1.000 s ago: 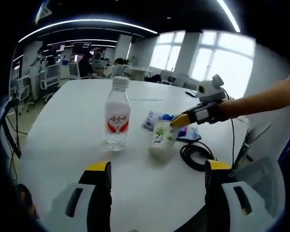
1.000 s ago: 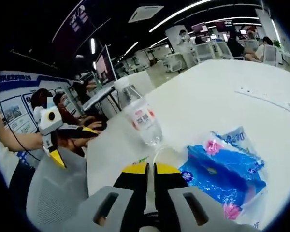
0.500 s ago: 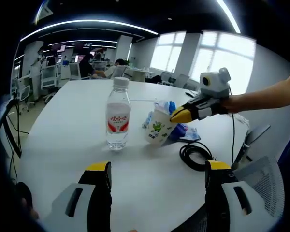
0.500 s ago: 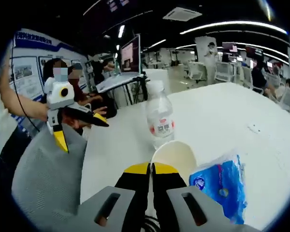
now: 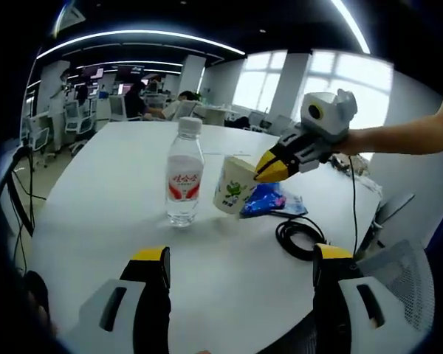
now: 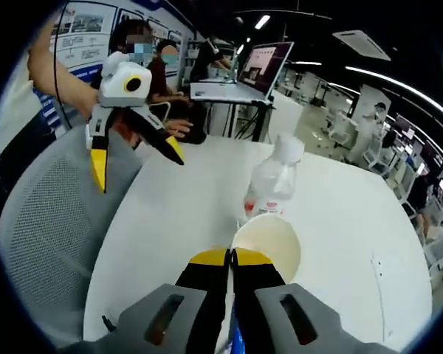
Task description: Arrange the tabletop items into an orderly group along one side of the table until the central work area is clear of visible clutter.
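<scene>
**Paper cup held tilted above the table beside the bottle**

In the left gripper view, the right gripper (image 5: 272,167) comes in from the upper right with its yellow jaws pinched on the rim of a paper cup (image 5: 232,186), which hangs tilted at the centre of the frame, clear of the white table (image 5: 96,192). Just left of it stands a water bottle (image 5: 184,175), upright. A blue packet (image 5: 269,199) lies right of centre, and a coiled black cable (image 5: 299,237) lower right. The left gripper (image 5: 240,259) at the bottom has its jaws spread wide, holding nothing.

In the right gripper view, the cup's open mouth (image 6: 266,245) sits at lower centre against the closed jaw tips (image 6: 228,258), with the bottle (image 6: 273,179) behind it. The left gripper (image 6: 136,155) hangs open at the upper left, over a grey mesh chair (image 6: 40,221).
</scene>
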Action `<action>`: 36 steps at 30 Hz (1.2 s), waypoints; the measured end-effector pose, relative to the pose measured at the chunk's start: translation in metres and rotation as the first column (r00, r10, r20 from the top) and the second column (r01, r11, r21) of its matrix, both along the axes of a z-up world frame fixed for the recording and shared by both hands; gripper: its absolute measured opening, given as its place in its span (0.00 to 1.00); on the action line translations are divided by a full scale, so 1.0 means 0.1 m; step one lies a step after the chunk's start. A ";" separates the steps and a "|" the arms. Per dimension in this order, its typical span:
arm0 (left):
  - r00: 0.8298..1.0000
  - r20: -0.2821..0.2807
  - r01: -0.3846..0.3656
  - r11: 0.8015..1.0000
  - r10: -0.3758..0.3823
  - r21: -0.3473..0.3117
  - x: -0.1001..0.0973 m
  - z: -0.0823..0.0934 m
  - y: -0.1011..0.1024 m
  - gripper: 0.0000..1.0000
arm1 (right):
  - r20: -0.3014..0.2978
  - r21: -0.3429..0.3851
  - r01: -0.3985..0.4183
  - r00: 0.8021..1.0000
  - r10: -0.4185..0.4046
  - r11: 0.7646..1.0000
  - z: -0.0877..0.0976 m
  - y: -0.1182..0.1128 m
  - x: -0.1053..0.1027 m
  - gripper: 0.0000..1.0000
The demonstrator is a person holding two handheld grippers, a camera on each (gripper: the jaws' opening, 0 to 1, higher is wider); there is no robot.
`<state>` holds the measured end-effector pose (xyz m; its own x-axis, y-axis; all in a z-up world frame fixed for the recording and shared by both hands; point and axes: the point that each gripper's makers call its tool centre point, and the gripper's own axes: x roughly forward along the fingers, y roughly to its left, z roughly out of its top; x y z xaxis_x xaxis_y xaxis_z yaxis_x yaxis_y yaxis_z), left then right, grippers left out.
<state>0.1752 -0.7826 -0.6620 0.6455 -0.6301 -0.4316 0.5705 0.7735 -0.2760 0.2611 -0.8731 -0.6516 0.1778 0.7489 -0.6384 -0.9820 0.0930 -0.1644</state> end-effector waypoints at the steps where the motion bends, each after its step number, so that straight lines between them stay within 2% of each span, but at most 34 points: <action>1: 1.000 -0.001 -0.006 1.000 0.006 -0.001 0.00 -0.01 0.02 0.75 | 0.005 -0.009 -0.008 1.000 0.008 1.000 0.00 0.00 0.02 0.00; 3: 1.000 -0.002 -0.014 1.000 0.014 -0.003 0.00 -0.01 0.04 0.75 | 0.018 -0.057 -0.037 0.999 0.038 0.998 -0.02 -0.02 0.07 0.00; 8: 1.000 -0.005 -0.025 1.000 0.025 -0.007 -0.01 -0.03 0.06 0.75 | 0.012 -0.103 -0.085 0.996 0.087 0.991 -0.09 0.01 0.13 0.00; 11: 1.000 -0.008 -0.025 1.000 0.025 -0.011 -0.02 -0.03 0.05 0.75 | 0.020 -0.175 -0.149 0.988 0.155 0.973 -0.19 0.00 0.12 0.00; 19: 1.000 -0.012 -0.024 1.000 0.024 -0.013 -0.02 -0.04 0.04 0.75 | 0.012 -0.209 -0.183 0.982 0.190 0.961 -0.32 -0.01 0.20 0.00; 22: 0.999 -0.016 -0.031 0.999 0.031 -0.020 -0.01 -0.06 0.05 0.75 | 0.025 -0.258 -0.233 0.969 0.248 0.938 -0.41 -0.05 0.18 0.00; 26: 0.999 -0.016 -0.031 0.999 0.030 -0.020 0.00 -0.06 0.04 0.75 | 0.032 -0.265 -0.250 0.963 0.267 0.931 -0.42 -0.04 0.16 0.00; 36: 0.999 -0.020 -0.031 0.999 0.031 -0.021 0.00 -0.08 0.04 0.75 | 0.025 -0.235 -0.266 0.960 0.280 0.935 -0.43 0.00 0.17 0.00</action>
<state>0.1748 -0.7783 -0.6704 0.6563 -0.6193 -0.4310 0.5407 0.7844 -0.3039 0.2784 -0.8733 -0.6942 0.0283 0.6098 -0.7920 -0.9526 -0.2237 -0.2062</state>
